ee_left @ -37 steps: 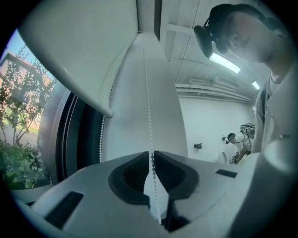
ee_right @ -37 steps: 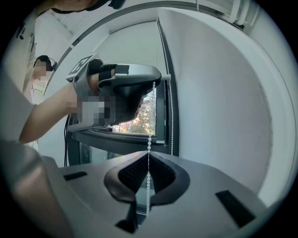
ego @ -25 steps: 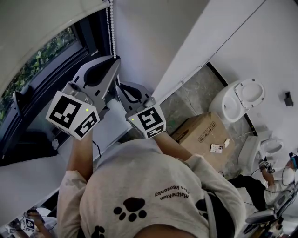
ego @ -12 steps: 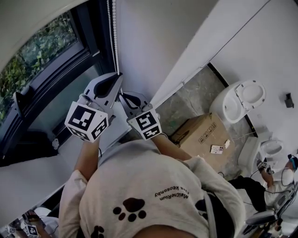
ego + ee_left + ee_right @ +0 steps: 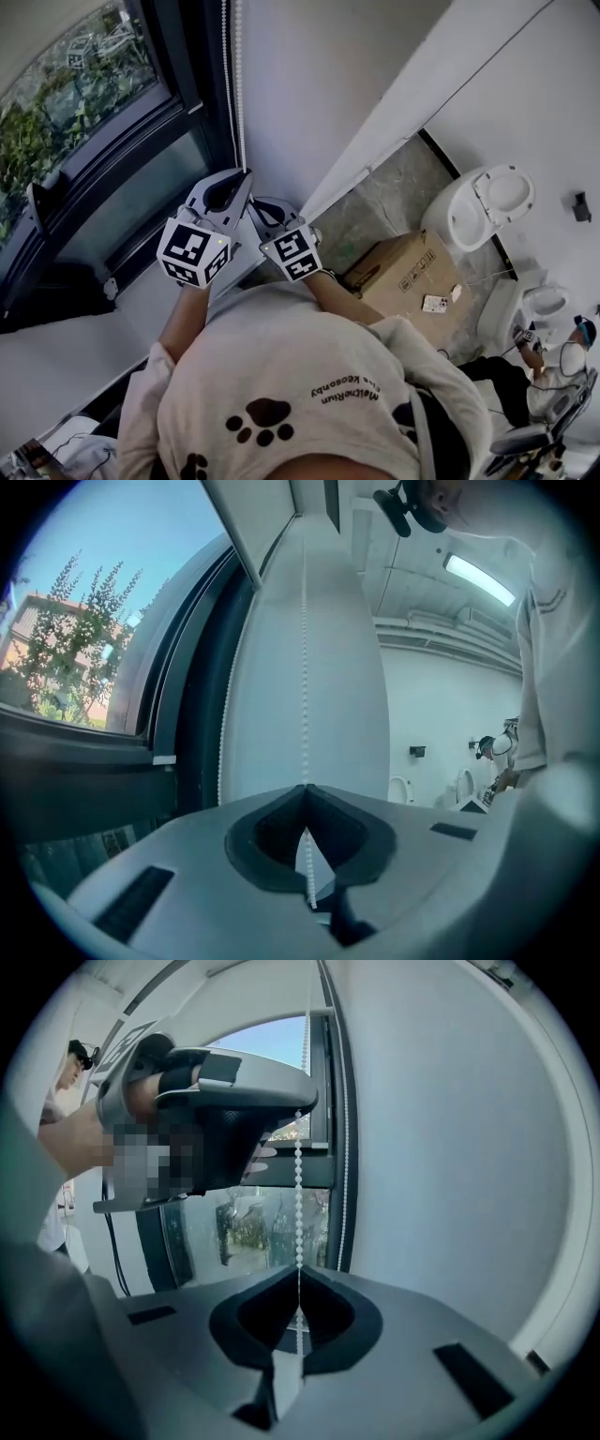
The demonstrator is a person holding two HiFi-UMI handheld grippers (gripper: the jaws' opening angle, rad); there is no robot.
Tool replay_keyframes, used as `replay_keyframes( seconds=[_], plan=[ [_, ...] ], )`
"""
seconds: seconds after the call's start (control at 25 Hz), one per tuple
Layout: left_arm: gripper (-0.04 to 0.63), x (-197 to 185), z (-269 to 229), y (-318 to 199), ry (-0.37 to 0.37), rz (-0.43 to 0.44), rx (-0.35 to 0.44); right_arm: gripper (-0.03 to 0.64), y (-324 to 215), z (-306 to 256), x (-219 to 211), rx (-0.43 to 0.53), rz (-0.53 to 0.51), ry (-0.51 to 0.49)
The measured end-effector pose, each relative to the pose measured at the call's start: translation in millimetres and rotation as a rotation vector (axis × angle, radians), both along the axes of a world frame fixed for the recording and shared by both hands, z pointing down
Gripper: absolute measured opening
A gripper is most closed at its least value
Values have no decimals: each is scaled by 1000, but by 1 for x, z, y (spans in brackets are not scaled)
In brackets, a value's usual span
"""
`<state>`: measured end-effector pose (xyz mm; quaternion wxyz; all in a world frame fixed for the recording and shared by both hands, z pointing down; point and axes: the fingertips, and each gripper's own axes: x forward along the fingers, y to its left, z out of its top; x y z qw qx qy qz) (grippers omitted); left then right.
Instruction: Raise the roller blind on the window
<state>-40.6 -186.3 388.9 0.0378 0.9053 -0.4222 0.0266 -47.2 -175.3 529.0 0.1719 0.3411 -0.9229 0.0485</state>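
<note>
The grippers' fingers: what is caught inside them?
Each gripper is shut on the same white bead chain beside the window: the left gripper higher up, the right gripper just below it. The few beads pinched between the fingers are covered.

Cardboard box (image 5: 398, 267) on grey floor (image 5: 384, 202), white toilet (image 5: 483, 202) nearby, trees (image 5: 56, 112) outside

White wall (image 5: 309, 84), toilet (image 5: 483, 202), cardboard box (image 5: 403, 272)
</note>
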Motion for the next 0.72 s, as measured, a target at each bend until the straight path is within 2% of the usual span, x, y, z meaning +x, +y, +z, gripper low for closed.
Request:
replay_keyframes(
  seconds=[0.4, 0.72],
  plan=[
    [8, -1, 35, 1, 9, -17, -56, 11, 7, 34, 0, -91, -9, 15],
    [8, 4, 38, 1, 23, -13, -54, 11, 8, 37, -3, -115, -20, -6]
  ],
)
